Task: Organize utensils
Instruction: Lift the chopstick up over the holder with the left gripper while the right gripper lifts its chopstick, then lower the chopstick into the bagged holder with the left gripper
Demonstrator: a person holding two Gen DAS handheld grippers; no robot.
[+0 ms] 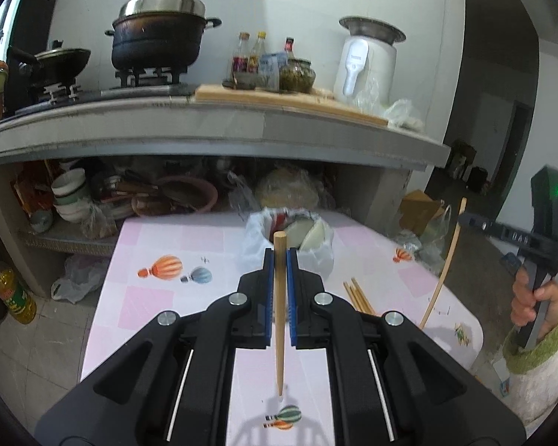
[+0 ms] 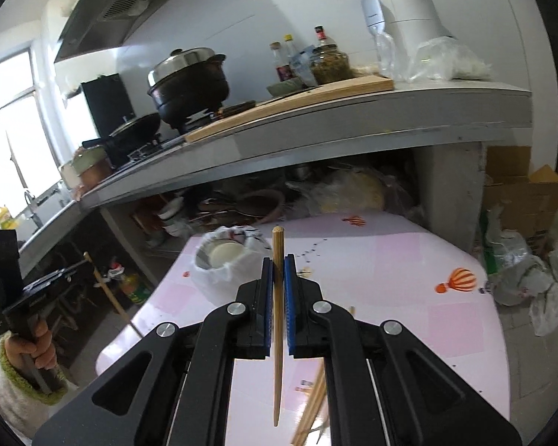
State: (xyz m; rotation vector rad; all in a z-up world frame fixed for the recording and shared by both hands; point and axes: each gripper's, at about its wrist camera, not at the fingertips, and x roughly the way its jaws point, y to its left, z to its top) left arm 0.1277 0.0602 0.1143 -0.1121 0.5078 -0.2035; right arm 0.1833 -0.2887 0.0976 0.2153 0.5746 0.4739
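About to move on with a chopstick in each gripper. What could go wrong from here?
1. Each gripper, left and right, pinches one chopstick near its thick end, so the long tip hangs free; it may swing or slip.
2. The hanging tips could snag the loose chopsticks on the table.
3. The bagged container already holds bowls, and a chopstick could catch its plastic liner.

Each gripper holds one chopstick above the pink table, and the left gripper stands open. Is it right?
Not quite. The left gripper is shut on its chopstick, as the left wrist view shows. The right gripper holds the other chopstick above the pink table.
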